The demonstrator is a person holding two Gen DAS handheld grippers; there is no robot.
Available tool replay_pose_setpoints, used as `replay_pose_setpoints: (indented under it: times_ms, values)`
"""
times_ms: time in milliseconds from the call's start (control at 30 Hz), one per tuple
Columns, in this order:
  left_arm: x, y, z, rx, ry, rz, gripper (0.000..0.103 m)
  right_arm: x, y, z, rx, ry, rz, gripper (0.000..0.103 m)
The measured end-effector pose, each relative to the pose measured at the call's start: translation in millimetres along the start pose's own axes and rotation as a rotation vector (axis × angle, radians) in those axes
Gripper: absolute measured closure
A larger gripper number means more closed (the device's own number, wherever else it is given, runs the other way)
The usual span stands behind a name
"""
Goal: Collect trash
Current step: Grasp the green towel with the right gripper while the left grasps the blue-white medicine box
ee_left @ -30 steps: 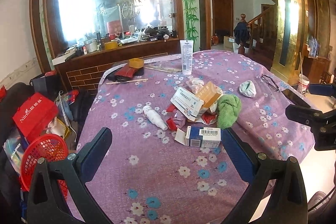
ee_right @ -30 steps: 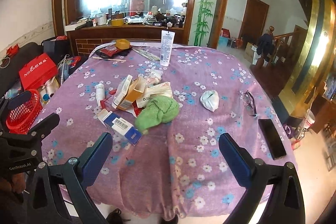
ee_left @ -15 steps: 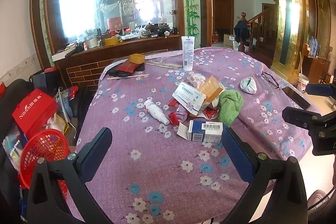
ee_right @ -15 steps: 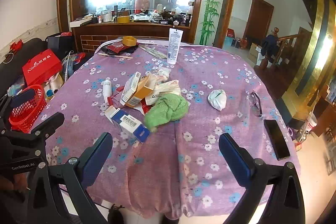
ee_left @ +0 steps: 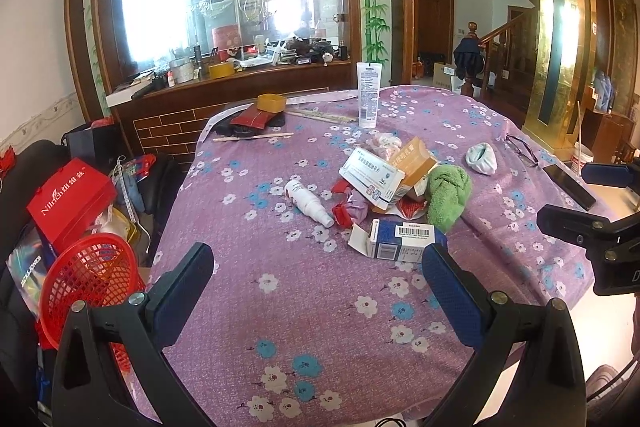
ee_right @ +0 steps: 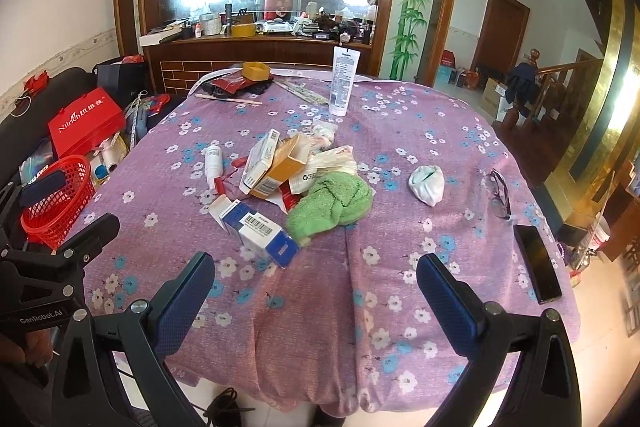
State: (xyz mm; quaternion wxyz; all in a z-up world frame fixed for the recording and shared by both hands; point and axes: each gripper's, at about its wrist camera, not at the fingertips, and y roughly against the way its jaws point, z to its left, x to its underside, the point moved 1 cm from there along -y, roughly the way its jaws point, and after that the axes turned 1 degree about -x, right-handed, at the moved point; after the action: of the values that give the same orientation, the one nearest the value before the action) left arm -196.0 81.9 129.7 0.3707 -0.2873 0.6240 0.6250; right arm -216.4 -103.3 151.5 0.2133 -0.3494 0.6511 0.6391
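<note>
A heap of trash lies mid-table on the purple flowered cloth [ee_left: 304, 307]: a blue-and-white box [ee_left: 404, 239] [ee_right: 260, 233], a white medicine box [ee_left: 370, 177], an orange carton [ee_left: 414, 163] [ee_right: 282, 167], a small white bottle [ee_left: 308, 201] [ee_right: 212, 163], red wrappers [ee_left: 342, 215] and a green towel [ee_left: 448, 193] [ee_right: 332, 205]. A red mesh basket [ee_left: 86, 279] [ee_right: 56, 195] stands off the table's left side. My left gripper [ee_left: 318, 283] hovers open, short of the blue box. My right gripper [ee_right: 316, 291] is open over the table's near edge. Both are empty.
A crumpled pale tissue [ee_right: 427, 184], glasses [ee_right: 498, 193] and a black phone [ee_right: 537, 263] lie at the right. A white tube [ee_left: 369, 95] stands at the back, near a yellow tape roll [ee_left: 272, 103]. A red gift box [ee_left: 72, 201] sits by the basket.
Both grippers have pulled back and risen a little, so the table and the trash heap look farther away. Nothing on the table has moved.
</note>
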Motion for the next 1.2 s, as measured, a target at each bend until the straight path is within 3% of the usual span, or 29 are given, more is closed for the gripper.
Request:
replay_pose_setpoints:
  times_ms: [367, 633, 667, 800, 833, 933, 1133, 1167, 1200]
  values:
    - [1.3, -6.6, 0.0, 0.01, 0.003, 0.025, 0.0, -0.6, -13.8, -9.1, -0.048, -0.045, 0.036, 0.005]
    - [-6.4, -48.1, -5.5, 0.128, 0.04, 0.162, 0.001, -4.3, -69.2, -53.1, -0.221, -0.236, 0.178, 0.026]
    - [-7.1, -52.9, -4.7, 0.138, 0.057, 0.176, 0.002, -6.5, -80.0, -56.1, -0.241, -0.259, 0.198, 0.027]
    - [-8.6, -68.4, -2.6, 0.143, 0.098, 0.241, 0.023, -17.2, -118.3, -66.4, -0.29, -0.345, 0.239, 0.027]
    - [-9.2, -70.8, 0.0, 0.148, 0.116, 0.253, 0.023, -20.2, -126.2, -67.0, -0.3, -0.357, 0.245, 0.027]
    - [-10.1, -76.8, 8.8, 0.151, 0.175, 0.289, 0.023, -31.1, -159.0, -68.2, -0.293, -0.406, 0.28, 0.027]
    - [-12.6, -85.8, 15.5, 0.168, 0.267, 0.351, 0.023, -43.4, -202.1, -59.7, -0.23, -0.382, 0.347, 0.027]
    - [-12.9, -88.4, 14.2, 0.171, 0.276, 0.362, 0.023, -44.1, -205.8, -59.3, -0.216, -0.37, 0.351, 0.029]
    - [-13.3, -91.2, 12.5, 0.175, 0.282, 0.371, 0.023, -44.6, -208.8, -60.3, -0.198, -0.356, 0.352, 0.041]
